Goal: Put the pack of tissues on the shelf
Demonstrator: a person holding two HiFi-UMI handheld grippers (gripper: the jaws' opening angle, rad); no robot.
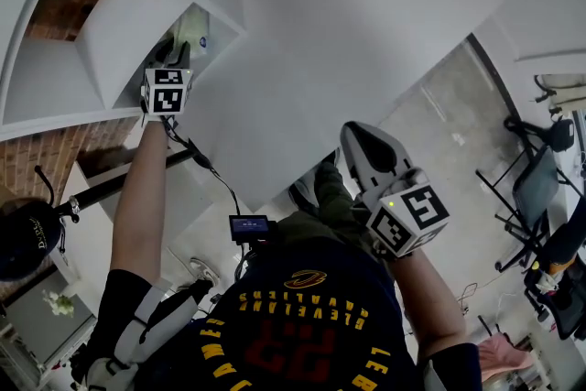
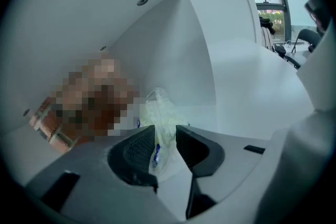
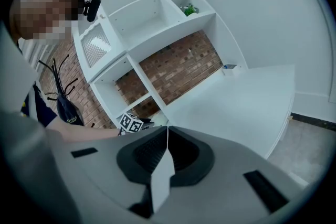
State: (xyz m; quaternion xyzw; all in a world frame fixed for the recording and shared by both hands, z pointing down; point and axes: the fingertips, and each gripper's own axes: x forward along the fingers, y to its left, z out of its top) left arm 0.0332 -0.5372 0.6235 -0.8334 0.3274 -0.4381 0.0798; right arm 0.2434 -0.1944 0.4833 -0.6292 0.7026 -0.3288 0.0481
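The pack of tissues [image 2: 163, 113], in clear crinkled plastic with a blue mark, lies on the floor of a white shelf compartment [image 2: 210, 81]. My left gripper [image 2: 165, 136] reaches into that compartment and stands open, the pack's near end between its pads with a little room at each side. In the head view the left gripper [image 1: 177, 50] is at the upper left inside the shelf [image 1: 110, 41], the pack [image 1: 196, 25] just beyond it. My right gripper [image 3: 167, 131] is shut with nothing in it, held back over the white table [image 3: 236, 102]; in the head view the right gripper [image 1: 352, 135] is right of centre.
The white shelf unit [image 3: 157, 13] has several compartments against a brick wall [image 3: 178, 68]; a small plant [image 3: 188, 9] sits in an upper one. A small box [image 3: 229, 67] stands on the table's far edge. Chairs [image 1: 540, 188] are at the right, a dark helmet [image 1: 23, 238] at the left.
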